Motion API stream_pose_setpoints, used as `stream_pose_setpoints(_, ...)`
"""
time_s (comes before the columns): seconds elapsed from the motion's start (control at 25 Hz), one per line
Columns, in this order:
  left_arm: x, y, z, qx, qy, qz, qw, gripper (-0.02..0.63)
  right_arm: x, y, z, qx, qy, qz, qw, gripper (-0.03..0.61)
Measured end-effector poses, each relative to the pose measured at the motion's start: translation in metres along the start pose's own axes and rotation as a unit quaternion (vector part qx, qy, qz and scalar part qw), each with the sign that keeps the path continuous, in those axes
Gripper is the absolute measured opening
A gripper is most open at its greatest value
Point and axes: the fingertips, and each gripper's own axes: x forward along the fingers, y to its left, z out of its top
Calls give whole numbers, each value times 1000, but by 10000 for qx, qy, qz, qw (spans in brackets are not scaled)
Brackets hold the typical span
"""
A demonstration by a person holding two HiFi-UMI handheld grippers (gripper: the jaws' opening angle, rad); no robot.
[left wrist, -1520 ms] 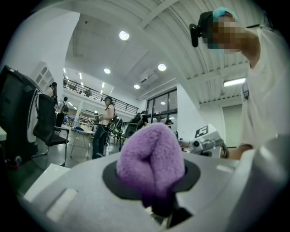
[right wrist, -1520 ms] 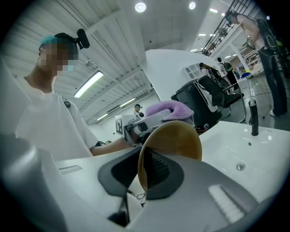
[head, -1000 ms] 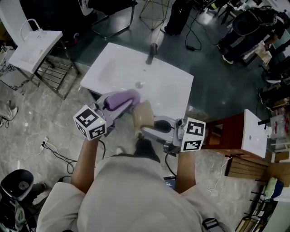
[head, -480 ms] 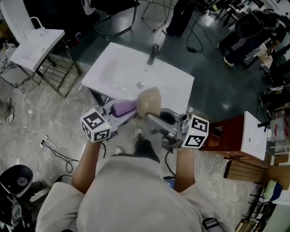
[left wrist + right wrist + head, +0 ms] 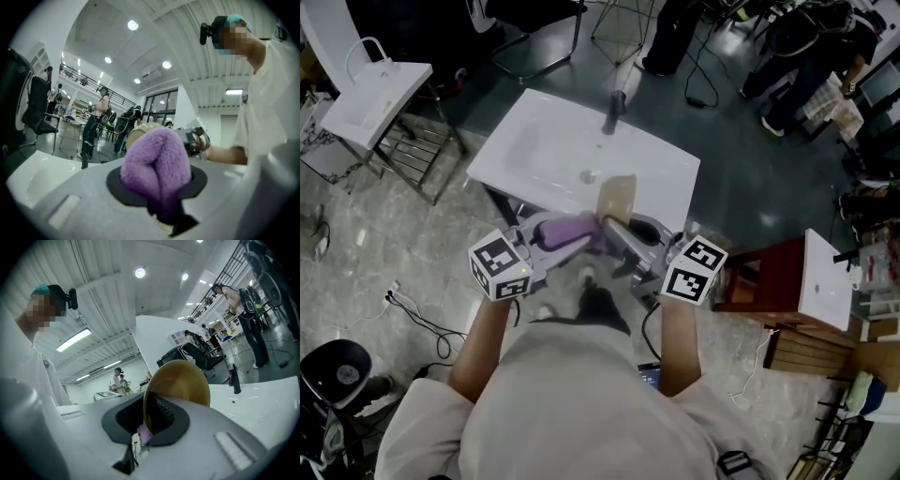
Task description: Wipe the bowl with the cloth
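Observation:
A tan bowl is held up on edge over the near side of the white sink; my right gripper is shut on its rim. In the right gripper view the bowl rises from between the jaws, its rim pinched there. My left gripper is shut on a purple cloth, whose bunched end lies against the bowl's near side. In the left gripper view the purple cloth bulges out of the jaws and hides most of the bowl behind it.
A tap stands at the sink's far edge, a drain in the basin's middle. A small white table is at the left, a wooden stand with a white top at the right. Cables run over the floor.
The bowl has been raised and turned up on edge over the sink's near side. The left gripper has brought the purple cloth rightward against it.

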Motion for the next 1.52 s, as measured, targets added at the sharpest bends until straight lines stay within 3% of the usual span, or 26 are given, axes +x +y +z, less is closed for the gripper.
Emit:
stream_pose_setpoints(0.2,1,-5,16,234,-125,-2,9996,107,-1,-13,-17,-105,456,-433,9980,14)
stream_pose_setpoints(0.44,-1,-3,21,479,-80,138,9987,107,-2,-10,-28,-112,767,-342,9964,14)
stream_pose_setpoints(0.92,-15,12,53,603,-510,471,9958,109,5,27,-56,-323,1448,601,9871,14)
stream_pose_setpoints(1.04,-15,15,56,762,-411,527,9949,109,9,41,-65,-337,1568,907,9829,15)
stream_pose_setpoints(1.2,-19,23,54,892,-272,646,9935,109,11,50,-62,-254,1429,1183,9823,16)
stream_pose_setpoints(1.52,-31,45,46,558,-298,936,9936,107,7,76,-48,-274,1164,1906,9743,25)
